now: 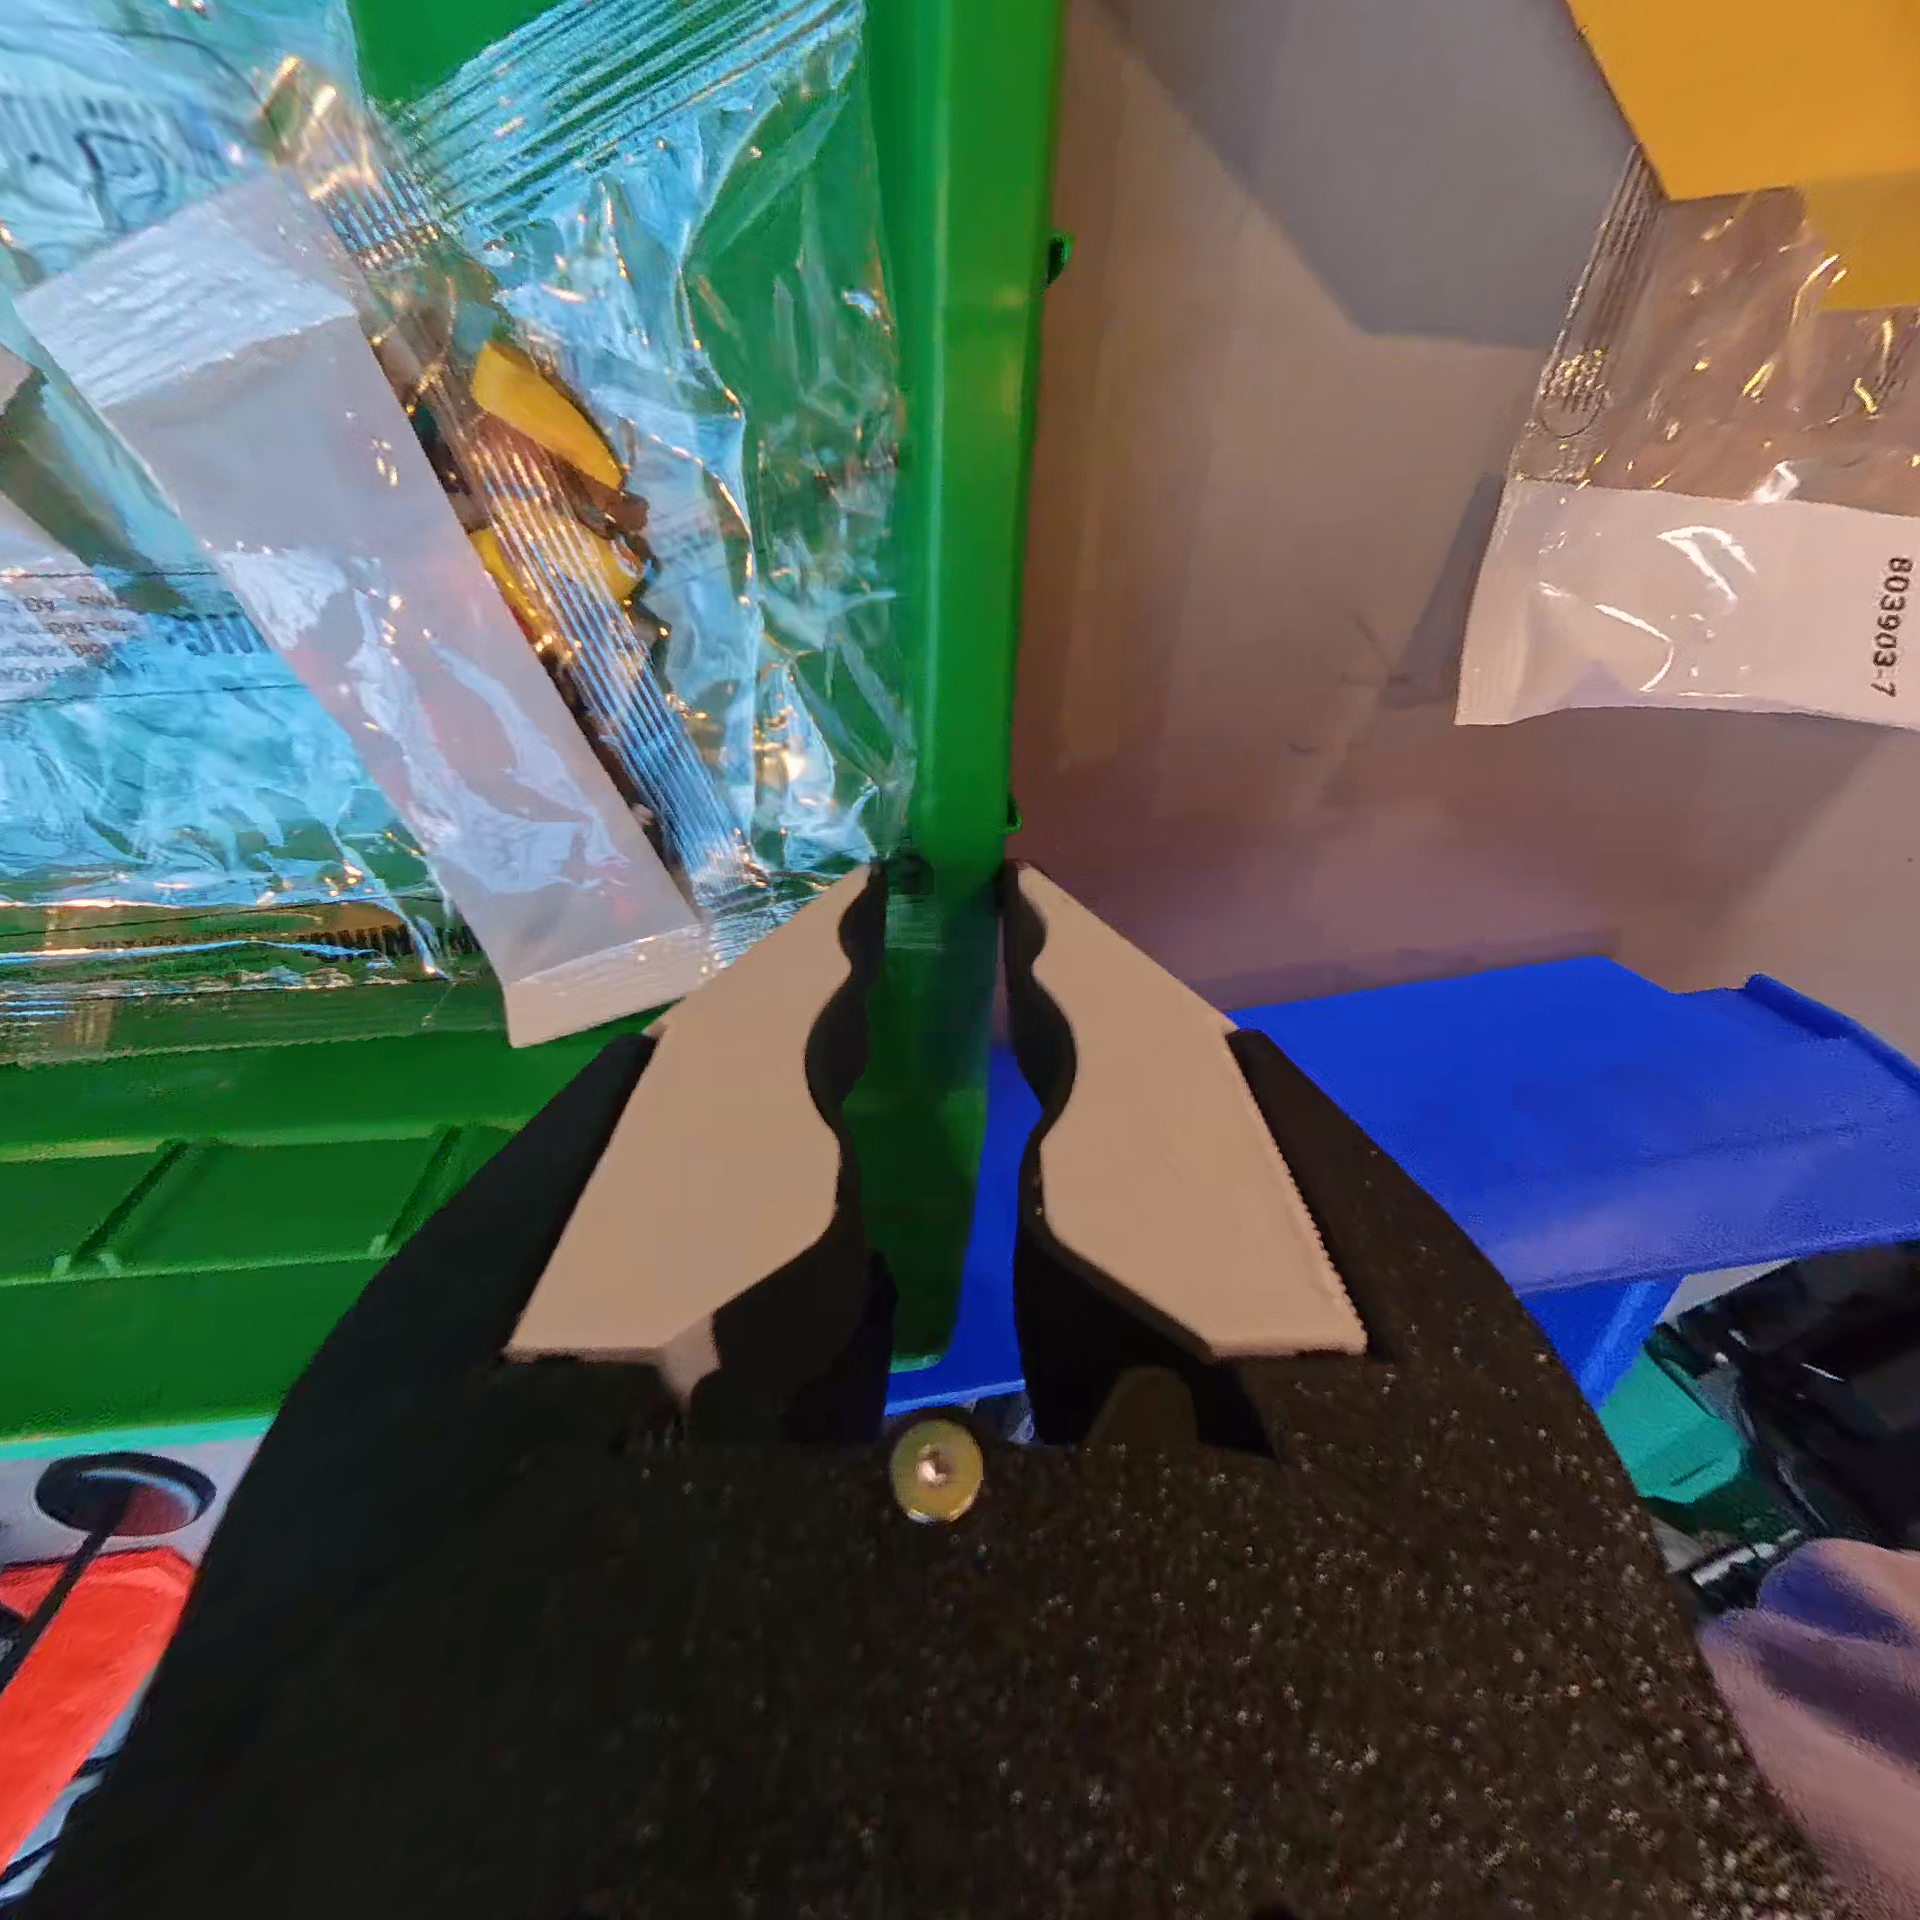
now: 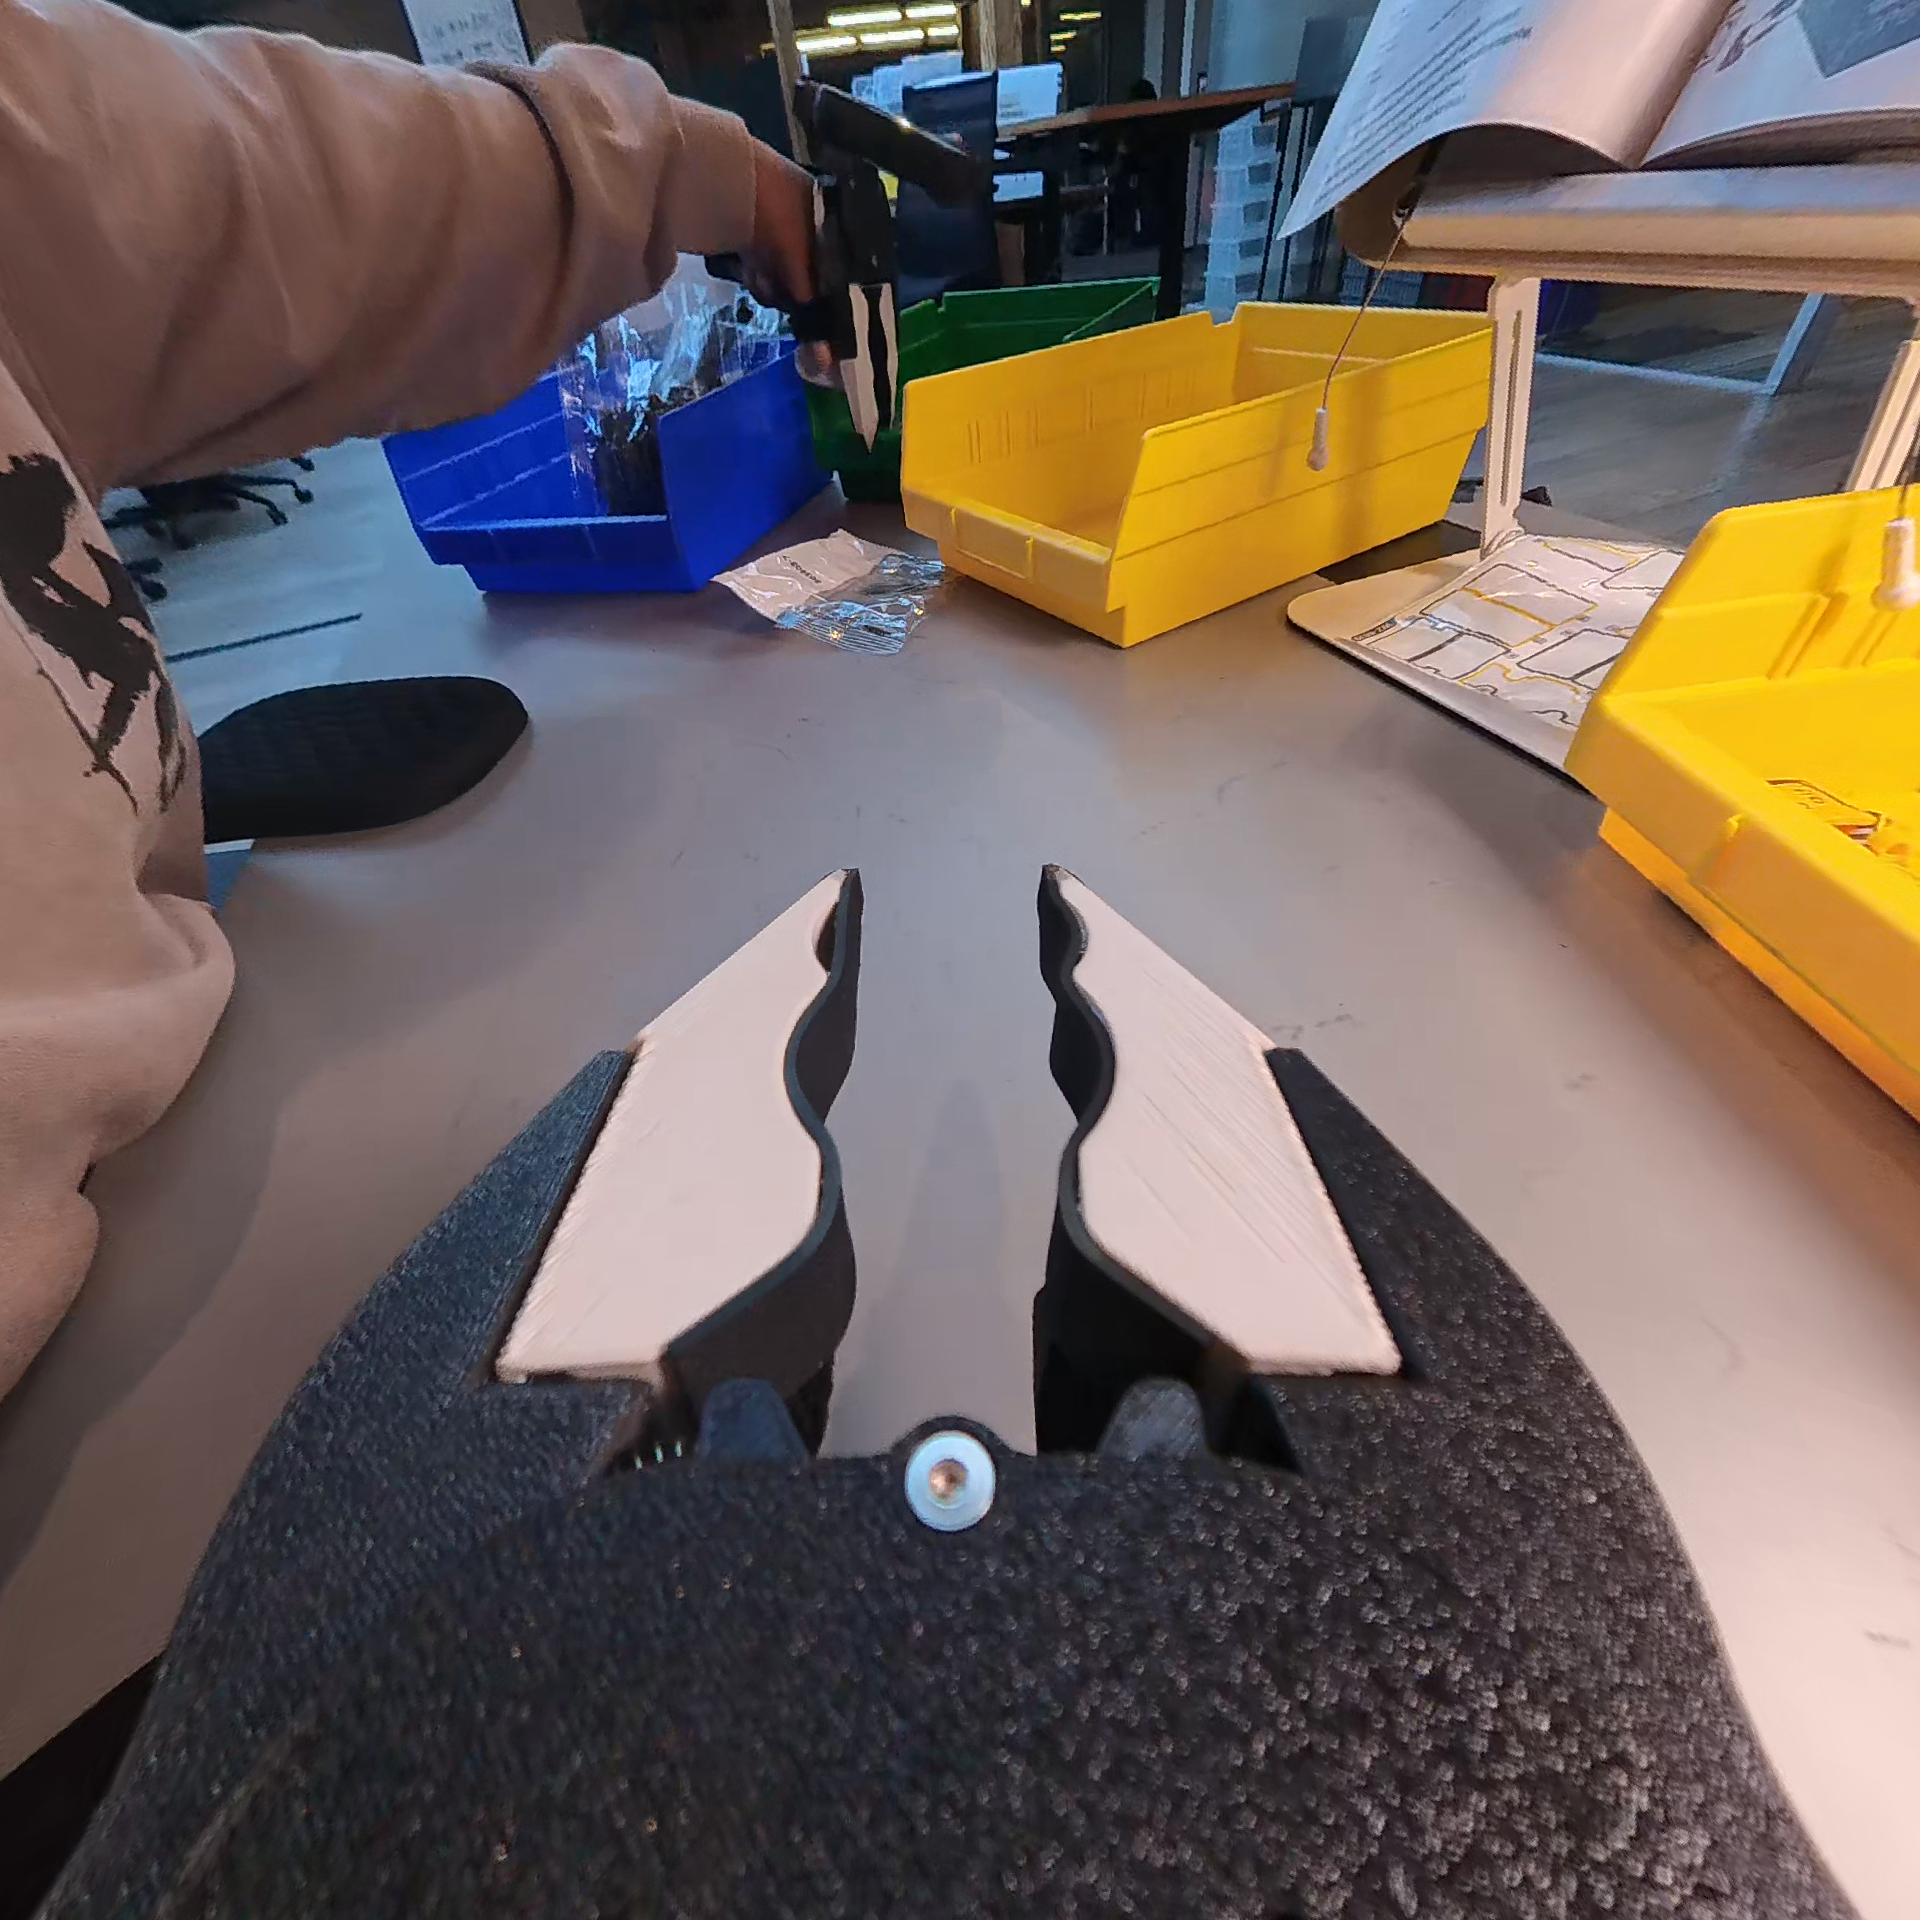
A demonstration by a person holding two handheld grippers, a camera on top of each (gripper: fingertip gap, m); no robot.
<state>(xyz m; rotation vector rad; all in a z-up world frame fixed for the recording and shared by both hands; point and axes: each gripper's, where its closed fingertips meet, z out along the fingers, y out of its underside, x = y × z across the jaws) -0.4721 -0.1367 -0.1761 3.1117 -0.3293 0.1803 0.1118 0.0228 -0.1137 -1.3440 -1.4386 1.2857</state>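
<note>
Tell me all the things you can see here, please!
green bin: one, green, under the left gripper; clear bags inside
clear bags: several, see-through, in the green bin
blue bin: one, blue, far left of the table; clear bags inside
yellow bins: two, yellow, one at the back, one at the right edge
loose bag: one, clear and white, on the table between blue and yellow bins
stand: one, white, far right, holding an open booklet
table: one, grey
left gripper: fingers apart, either side of the green bin's wall
right gripper: fingers apart, empty, over bare table

Green bin (image 1: 966, 520), blue bin (image 1: 1507, 1122), yellow bin (image 2: 1174, 468).
</note>
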